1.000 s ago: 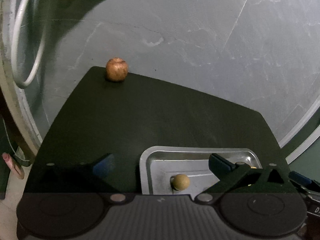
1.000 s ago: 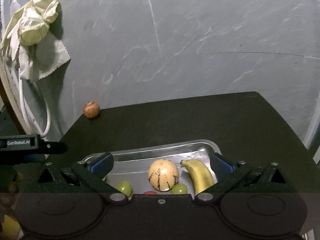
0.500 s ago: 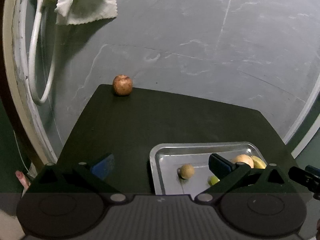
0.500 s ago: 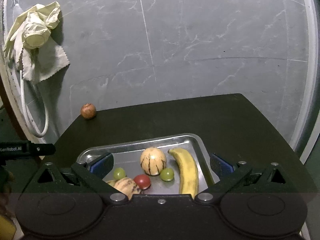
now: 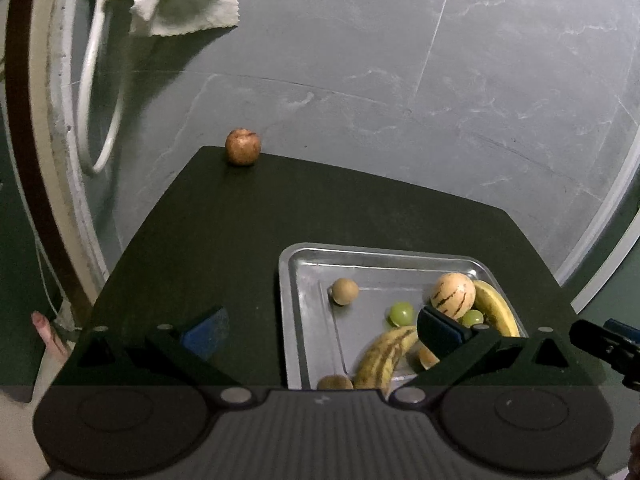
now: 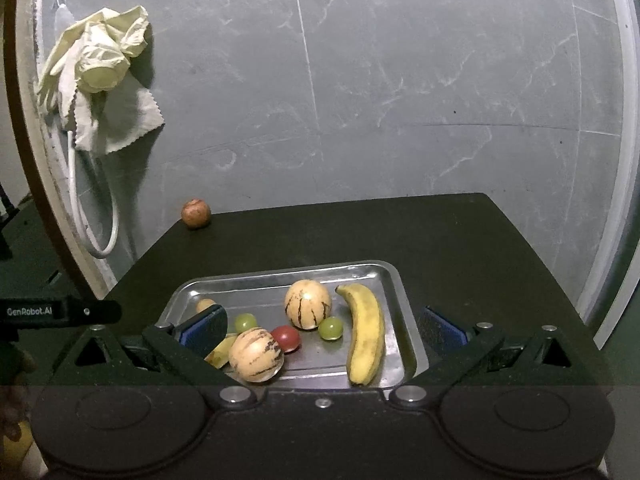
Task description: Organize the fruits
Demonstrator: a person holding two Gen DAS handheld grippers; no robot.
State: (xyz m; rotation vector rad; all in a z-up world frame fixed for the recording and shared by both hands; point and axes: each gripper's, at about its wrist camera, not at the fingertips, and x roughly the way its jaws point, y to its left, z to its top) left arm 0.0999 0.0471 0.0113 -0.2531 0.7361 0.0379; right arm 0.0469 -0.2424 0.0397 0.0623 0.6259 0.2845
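A metal tray (image 6: pixel 390 276) (image 5: pixel 288 280) sits on the black table near its front. In it lie a yellow banana (image 6: pixel 366 336), two striped melons (image 6: pixel 308 304) (image 6: pixel 256 354), a red tomato (image 6: pixel 286 338), green grapes (image 6: pixel 331 328) (image 5: pixel 401 314), a spotted banana (image 5: pixel 384 356) and a small tan ball fruit (image 5: pixel 344 291). A brown-red apple (image 5: pixel 243 147) (image 6: pixel 196 213) rests alone at the table's far left corner. My left gripper (image 5: pixel 322 332) is open above the tray's left edge. My right gripper (image 6: pixel 322 330) is open over the tray, holding nothing.
The black table (image 5: pixel 320 208) stands against a grey marble wall (image 6: pixel 360 80). A pale cloth (image 6: pixel 100 76) and a white hose (image 6: pixel 92 216) hang on the wall at the left. A person's fingertip (image 5: pixel 44 330) shows by the table's left side.
Both grippers have pulled back and up from the table, so more of the tray and its fruit shows in each view. The fruit and the apple have stayed in place.
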